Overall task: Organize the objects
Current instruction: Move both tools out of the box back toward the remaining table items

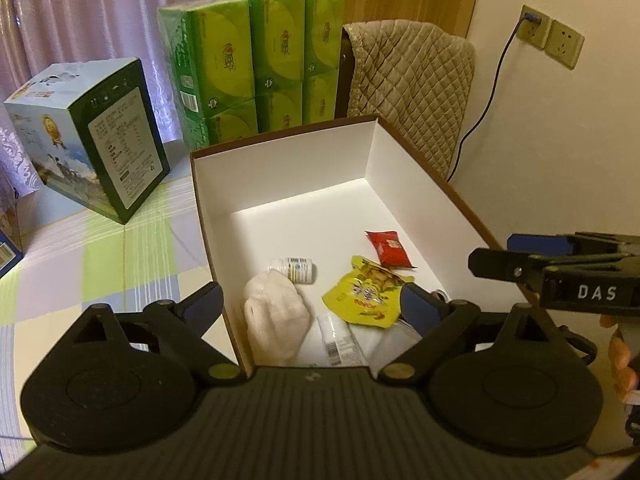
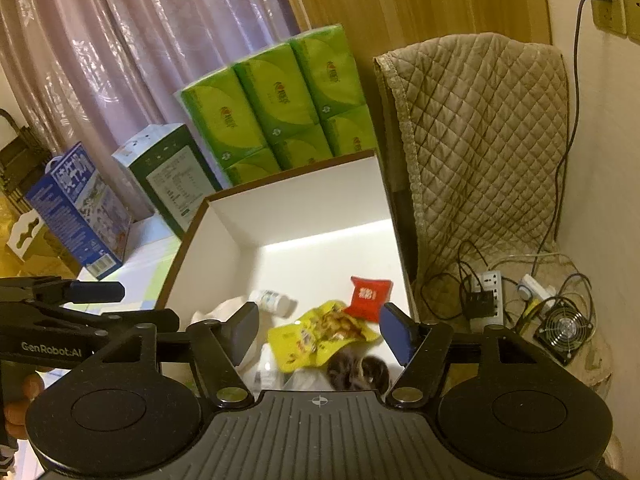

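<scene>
A white-lined box with a brown rim stands open on the checked cloth. Inside lie a red packet, a yellow snack pouch, a small white bottle, a white cloth, a white tube and a dark round item. My left gripper hovers open over the box's near end, holding nothing. My right gripper is open above the pouch, empty too. It also shows at the right edge of the left wrist view.
A green tissue multipack stands behind the box. A green-and-white carton and a blue carton sit to the left. A quilted chair, a power strip, cables and a small fan lie right.
</scene>
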Demonstrator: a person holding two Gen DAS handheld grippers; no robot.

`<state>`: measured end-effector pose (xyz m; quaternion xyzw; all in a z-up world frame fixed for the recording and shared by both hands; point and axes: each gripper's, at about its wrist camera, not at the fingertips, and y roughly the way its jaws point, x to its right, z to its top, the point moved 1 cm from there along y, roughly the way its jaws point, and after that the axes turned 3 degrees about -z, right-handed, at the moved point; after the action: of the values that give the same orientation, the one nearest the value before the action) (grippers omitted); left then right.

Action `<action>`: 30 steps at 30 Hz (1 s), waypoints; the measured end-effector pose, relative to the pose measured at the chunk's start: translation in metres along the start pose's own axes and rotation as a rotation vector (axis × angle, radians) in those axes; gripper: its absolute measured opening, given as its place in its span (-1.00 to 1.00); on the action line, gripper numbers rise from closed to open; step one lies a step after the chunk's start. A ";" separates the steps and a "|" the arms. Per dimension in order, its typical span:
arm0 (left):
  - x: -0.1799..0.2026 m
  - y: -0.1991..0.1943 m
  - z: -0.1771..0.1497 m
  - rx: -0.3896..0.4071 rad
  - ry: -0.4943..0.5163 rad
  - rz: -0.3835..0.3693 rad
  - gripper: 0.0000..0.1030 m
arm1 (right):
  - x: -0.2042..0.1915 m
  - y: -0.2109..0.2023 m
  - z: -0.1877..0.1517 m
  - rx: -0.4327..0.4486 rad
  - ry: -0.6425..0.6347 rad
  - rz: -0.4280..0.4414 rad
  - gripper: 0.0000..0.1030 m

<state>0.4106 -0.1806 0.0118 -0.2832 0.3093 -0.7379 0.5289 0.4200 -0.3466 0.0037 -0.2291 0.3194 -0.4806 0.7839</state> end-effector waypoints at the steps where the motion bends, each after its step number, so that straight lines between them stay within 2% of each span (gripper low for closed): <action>1: 0.002 -0.004 -0.002 0.004 -0.002 -0.002 0.81 | -0.001 -0.003 -0.002 0.000 0.000 0.002 0.25; 16: 0.006 -0.064 -0.038 0.052 -0.049 0.000 0.81 | -0.022 -0.050 -0.032 0.015 -0.001 0.028 0.29; 30: -0.011 -0.106 -0.096 0.029 -0.109 -0.002 0.81 | -0.066 -0.071 -0.077 -0.038 -0.023 0.059 0.30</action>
<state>0.2780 -0.1283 0.0285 -0.3157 0.2688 -0.7263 0.5483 0.2992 -0.3215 0.0162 -0.2401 0.3260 -0.4482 0.7970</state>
